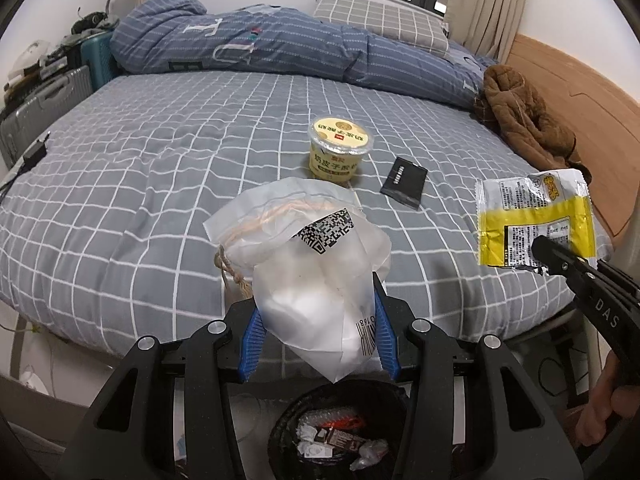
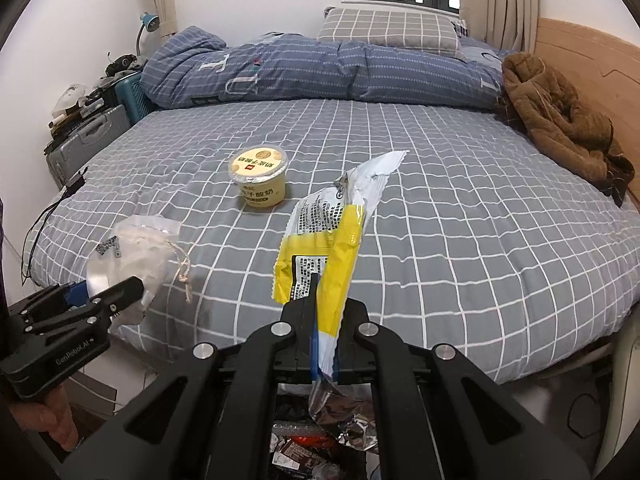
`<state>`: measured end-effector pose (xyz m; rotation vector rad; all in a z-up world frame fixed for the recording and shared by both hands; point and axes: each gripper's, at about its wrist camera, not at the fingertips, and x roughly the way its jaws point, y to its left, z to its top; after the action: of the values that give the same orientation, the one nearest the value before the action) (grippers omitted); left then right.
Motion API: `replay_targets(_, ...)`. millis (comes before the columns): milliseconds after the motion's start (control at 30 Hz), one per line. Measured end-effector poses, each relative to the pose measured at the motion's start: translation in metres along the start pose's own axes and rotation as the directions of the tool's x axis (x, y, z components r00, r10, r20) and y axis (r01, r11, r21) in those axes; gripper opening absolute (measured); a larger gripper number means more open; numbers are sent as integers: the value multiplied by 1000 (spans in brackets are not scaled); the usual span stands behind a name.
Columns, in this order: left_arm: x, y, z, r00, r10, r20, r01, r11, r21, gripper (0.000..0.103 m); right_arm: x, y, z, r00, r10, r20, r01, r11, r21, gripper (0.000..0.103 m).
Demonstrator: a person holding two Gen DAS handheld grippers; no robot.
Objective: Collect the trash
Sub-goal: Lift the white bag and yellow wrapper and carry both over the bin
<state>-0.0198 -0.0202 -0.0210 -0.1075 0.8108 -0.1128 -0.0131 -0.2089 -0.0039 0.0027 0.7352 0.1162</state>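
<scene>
My left gripper (image 1: pixel 318 320) is shut on a white translucent bag (image 1: pixel 316 276) with a QR label and a twine cord, held above the black trash bin (image 1: pixel 340 432) at the bed's edge. My right gripper (image 2: pixel 326 300) is shut on a yellow and white snack wrapper (image 2: pixel 324 248), also above the bin (image 2: pixel 304 452). The right gripper (image 1: pixel 560 260) with the wrapper (image 1: pixel 532 220) shows at the right of the left wrist view. The left gripper (image 2: pixel 116 292) with the bag (image 2: pixel 128 248) shows at the left of the right wrist view. A yellow yogurt cup (image 1: pixel 340 148) and a black packet (image 1: pixel 404 182) lie on the bed.
The bed (image 1: pixel 160 184) has a grey checked sheet, a blue duvet (image 1: pixel 260 44) and pillow (image 1: pixel 380 20) at the far side, and a brown garment (image 1: pixel 524 120) by the wooden headboard. Suitcases (image 1: pixel 44 96) stand at the left. A black charger with cable (image 1: pixel 34 156) lies at the bed's left edge.
</scene>
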Motion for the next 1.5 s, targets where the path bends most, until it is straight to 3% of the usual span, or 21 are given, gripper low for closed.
replay_targets(900, -36, -3, -69, 998, -19, -56, 17, 999, -27, 45, -33, 17, -58, 998, 19, -54, -20, 1000, -11, 3)
replay_targets(1500, -26, 8, -126, 985, 8, -174, -15, 999, -39, 45, -22, 26, -119, 980, 23, -196, -26, 1000, -13, 3)
